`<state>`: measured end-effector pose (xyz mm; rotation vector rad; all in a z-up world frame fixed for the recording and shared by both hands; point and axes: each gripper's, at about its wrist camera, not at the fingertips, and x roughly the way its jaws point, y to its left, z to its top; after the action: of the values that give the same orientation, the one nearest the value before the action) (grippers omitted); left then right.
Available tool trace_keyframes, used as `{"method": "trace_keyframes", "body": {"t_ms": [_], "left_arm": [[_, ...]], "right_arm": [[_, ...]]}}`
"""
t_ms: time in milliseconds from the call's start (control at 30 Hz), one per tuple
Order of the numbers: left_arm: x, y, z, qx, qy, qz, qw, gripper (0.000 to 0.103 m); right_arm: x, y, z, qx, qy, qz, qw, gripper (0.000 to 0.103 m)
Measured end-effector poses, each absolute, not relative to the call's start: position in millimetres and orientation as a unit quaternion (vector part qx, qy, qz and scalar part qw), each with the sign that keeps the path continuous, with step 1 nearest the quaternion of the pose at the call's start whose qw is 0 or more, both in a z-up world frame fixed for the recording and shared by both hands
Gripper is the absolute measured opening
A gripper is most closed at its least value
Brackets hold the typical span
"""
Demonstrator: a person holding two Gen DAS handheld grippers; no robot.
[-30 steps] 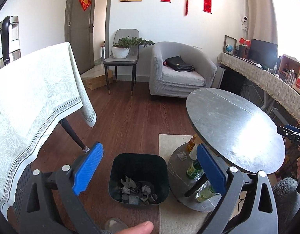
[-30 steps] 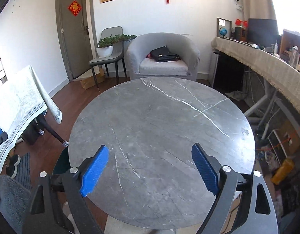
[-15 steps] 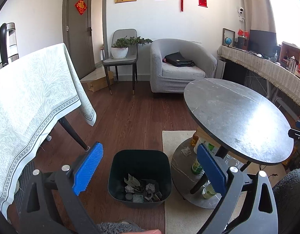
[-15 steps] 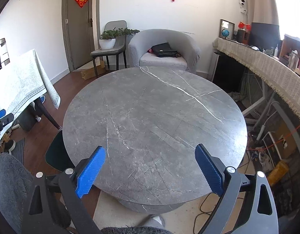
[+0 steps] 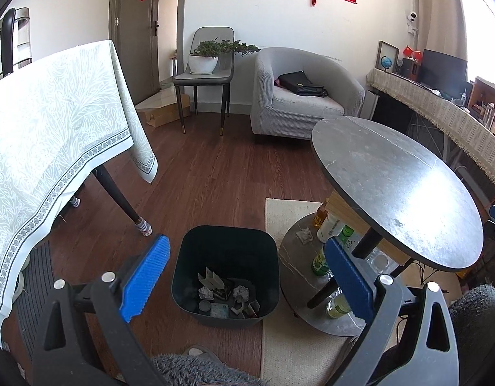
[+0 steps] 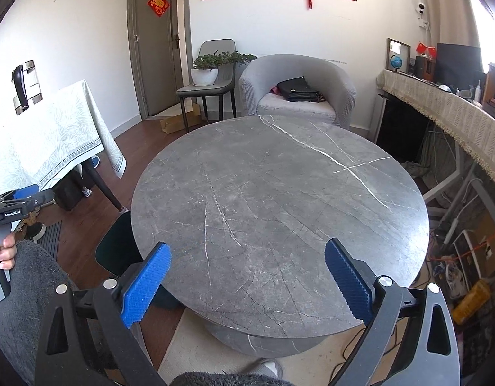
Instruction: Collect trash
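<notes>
open floor (image 5: 215,177) above the bin (image 5: 225,247); round table (image 5: 392,186) crowds its right.

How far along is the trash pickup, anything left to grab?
Done: crumpled paper and scraps lie in the bin, and the round table looks bare. In hand: nothing; the left gripper and right gripper are open. Left: perhaps the wad on the lower shelf, beside the bottles.

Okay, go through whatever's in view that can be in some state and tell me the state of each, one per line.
Left tongs: open, empty.
Right tongs: open, empty.
Bin: upright, trash covers its bottom.
Door: closed.
Round table: top bare.
Paper wad: on the lower shelf, not binned.
Bottles: upright on that shelf.
</notes>
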<state>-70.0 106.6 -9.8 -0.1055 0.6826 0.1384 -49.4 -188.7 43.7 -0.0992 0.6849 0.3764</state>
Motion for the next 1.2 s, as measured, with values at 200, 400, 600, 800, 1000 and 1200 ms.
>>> {"method": "trace_keyframes", "body": {"t_ms": [200, 400, 600, 800, 1000, 1200], "left_arm": [[-71.9, 106.4, -10.0, -0.049, 0.331, 0.066, 0.940, 0.099], [-71.7, 107.3, -9.5, -0.050, 0.331, 0.067, 0.940, 0.099], [-71.5, 108.3, -9.8, -0.050, 0.332, 0.070, 0.939, 0.099], [-70.5, 109.1, -10.1, -0.048, 0.332, 0.071, 0.939, 0.099], [-70.4, 108.8, -10.1, -0.047, 0.332, 0.071, 0.939, 0.099], [-70.5, 108.2, -10.0, -0.048, 0.332, 0.072, 0.939, 0.099]], "right_arm": [[-51.5, -185.4, 44.7, -0.054, 0.333, 0.184, 0.923, 0.097], [-52.0, -184.8, 45.1, -0.057, 0.333, 0.184, 0.923, 0.097], [-51.4, -182.8, 44.8, -0.057, 0.335, 0.183, 0.922, 0.098], [-51.3, -182.9, 44.8, -0.057, 0.335, 0.183, 0.923, 0.098], [-51.3, -183.0, 44.8, -0.057, 0.335, 0.183, 0.923, 0.098], [-51.3, -183.1, 44.9, -0.057, 0.335, 0.183, 0.923, 0.098]]}}
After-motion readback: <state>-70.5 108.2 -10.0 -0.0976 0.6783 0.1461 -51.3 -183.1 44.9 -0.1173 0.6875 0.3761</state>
